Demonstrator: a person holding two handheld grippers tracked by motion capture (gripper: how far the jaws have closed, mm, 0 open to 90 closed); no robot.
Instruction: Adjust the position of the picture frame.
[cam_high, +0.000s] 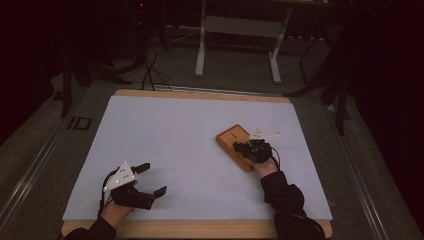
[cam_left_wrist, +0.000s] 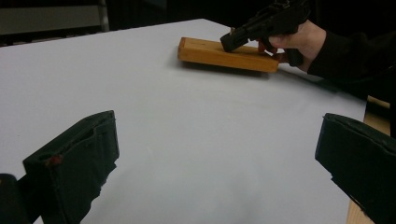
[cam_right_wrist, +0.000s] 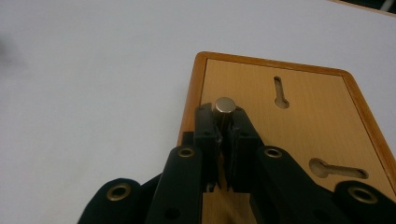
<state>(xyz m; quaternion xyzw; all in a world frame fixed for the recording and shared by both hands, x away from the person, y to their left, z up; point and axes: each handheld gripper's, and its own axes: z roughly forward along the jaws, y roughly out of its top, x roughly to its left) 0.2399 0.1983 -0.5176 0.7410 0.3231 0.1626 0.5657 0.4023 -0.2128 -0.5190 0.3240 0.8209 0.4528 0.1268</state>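
**A:** so where's this at? The small metal peg (cam_right_wrist: 225, 105) is pinched in the right tongs (cam_right_wrist: 224, 114), sitting over the wooden board (cam_right_wrist: 299, 126) near its left edge. Two keyhole slots (cam_right_wrist: 280, 92) are empty, so I'd say it isn't seated yet.

**B:** yeah. Shiny flat-topped cylinder; the board lies at about 3 o'clock on the bench (cam_high: 165, 135). Left tongs (cam_high: 150, 180) at 7 o'clock are spread wide, holding nothing.

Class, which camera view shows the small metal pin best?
The right gripper view: the metal pin sits close up between the right gripper's fingers, above the wooden board. In the other views it is too small to make out.
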